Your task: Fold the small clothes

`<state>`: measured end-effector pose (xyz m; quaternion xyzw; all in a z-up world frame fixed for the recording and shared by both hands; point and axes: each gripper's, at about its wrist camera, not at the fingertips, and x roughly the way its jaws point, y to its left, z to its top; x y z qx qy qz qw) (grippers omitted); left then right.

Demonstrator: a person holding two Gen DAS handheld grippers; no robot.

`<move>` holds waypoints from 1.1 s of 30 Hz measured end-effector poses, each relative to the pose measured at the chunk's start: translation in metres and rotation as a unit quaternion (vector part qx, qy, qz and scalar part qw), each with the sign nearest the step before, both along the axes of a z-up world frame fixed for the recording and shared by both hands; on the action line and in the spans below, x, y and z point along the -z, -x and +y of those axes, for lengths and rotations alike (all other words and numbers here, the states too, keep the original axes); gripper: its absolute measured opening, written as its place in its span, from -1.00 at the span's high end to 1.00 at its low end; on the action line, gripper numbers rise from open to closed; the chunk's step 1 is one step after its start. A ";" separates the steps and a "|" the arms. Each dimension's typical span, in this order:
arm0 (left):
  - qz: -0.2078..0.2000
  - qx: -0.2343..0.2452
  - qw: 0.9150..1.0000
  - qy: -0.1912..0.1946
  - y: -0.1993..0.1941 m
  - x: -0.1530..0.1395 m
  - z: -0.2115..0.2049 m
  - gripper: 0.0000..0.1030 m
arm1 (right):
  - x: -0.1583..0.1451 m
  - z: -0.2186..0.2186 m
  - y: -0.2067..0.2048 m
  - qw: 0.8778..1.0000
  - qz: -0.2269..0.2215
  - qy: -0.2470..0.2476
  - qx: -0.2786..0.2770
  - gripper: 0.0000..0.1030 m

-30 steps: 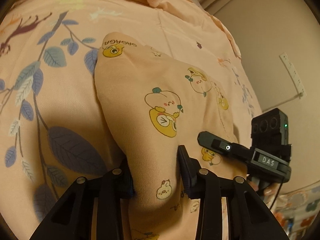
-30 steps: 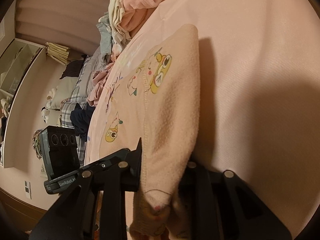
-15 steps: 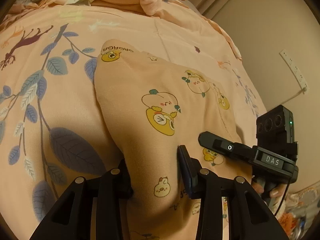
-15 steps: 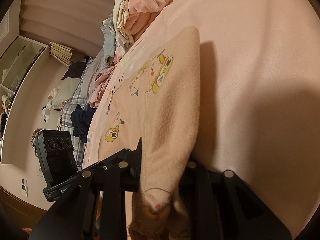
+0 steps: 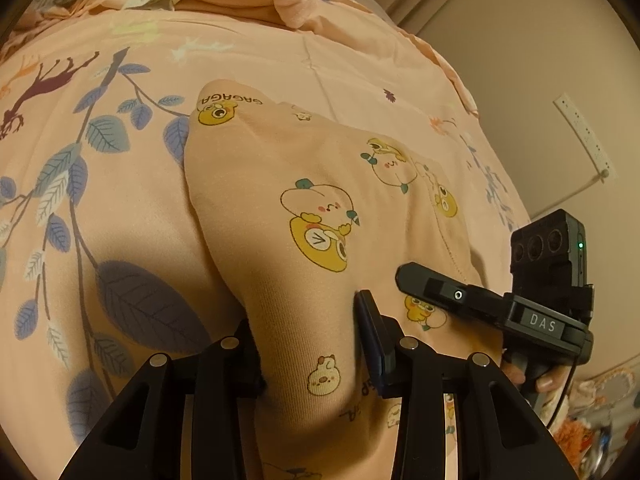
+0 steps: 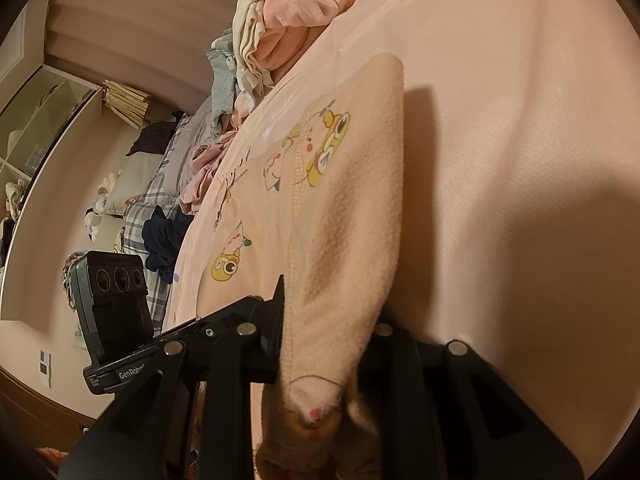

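My left gripper (image 5: 308, 344) pinches one near edge of the small peach garment (image 5: 320, 208), its two black fingers (image 5: 370, 336) pressed into the cloth from either side so the fabric bunches between them. My right gripper (image 6: 326, 332) clamps the other near edge the same way, with the fleecy underside of the cloth and a stitched seam draped over its fingers (image 6: 276, 320); seen from the left wrist it sits just to the right, my right hand (image 5: 532, 376) wrapped round its handle. Both tools are held low and level, side by side, pointing along the bed. The garment runs away from me, printed with yellow ducks and peach faces, its far end lying on the bedspread (image 5: 120, 184). That cover is pink with blue leaves and a dark deer. Beyond it a heap of unfolded clothes (image 6: 280, 28) sits at the far end of the bed. Farther off are a plaid blanket (image 6: 148, 208), a white shelf (image 6: 44, 120) and, on the wall, a power strip (image 5: 584, 136).
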<state>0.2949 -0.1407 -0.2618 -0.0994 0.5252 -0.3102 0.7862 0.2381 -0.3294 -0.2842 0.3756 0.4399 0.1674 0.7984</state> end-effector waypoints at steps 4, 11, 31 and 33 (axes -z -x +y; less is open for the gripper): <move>0.009 0.003 1.000 -0.003 -0.002 -0.004 0.000 0.28 | -0.007 0.005 0.003 1.000 0.000 0.018 0.007 0.58; -0.045 0.021 0.999 0.004 0.012 -0.064 0.015 0.42 | -0.066 0.022 0.013 0.998 -0.038 0.049 -0.007 0.55; -0.209 -0.067 0.975 0.033 0.033 -0.236 0.129 0.42 | -0.263 0.146 -0.027 0.967 -0.206 0.114 -0.093 0.55; -0.203 -0.074 0.976 0.035 0.029 -0.232 0.135 0.42 | -0.260 0.149 -0.032 0.968 -0.199 0.116 -0.096 0.55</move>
